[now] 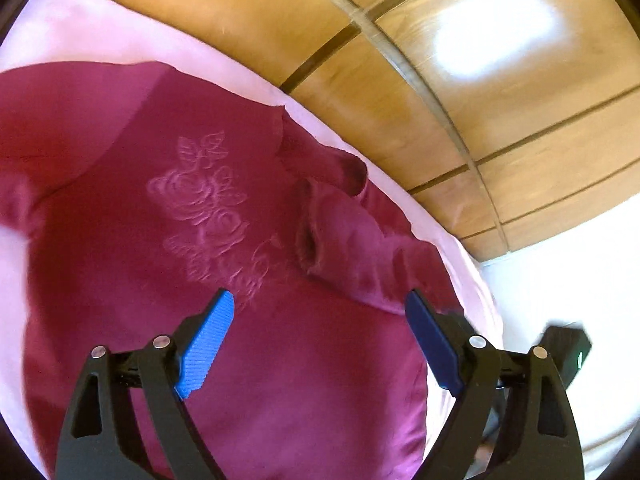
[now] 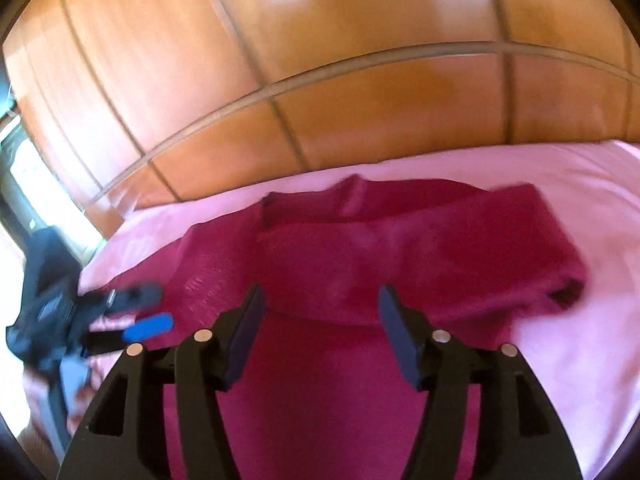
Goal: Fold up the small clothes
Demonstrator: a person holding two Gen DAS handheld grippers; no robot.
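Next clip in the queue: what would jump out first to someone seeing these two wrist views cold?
The dark red garment dominates both views, spread on a pink sheet, with a tone-on-tone rose pattern on it in the left wrist view. One sleeve lies folded across it. Both the left gripper and right gripper hang open above the cloth, holding nothing, with glossy wooden panels behind.

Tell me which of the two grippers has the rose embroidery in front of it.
The left gripper: its camera shows the rose embroidery on the maroon top. The right gripper faces plain folded cloth.
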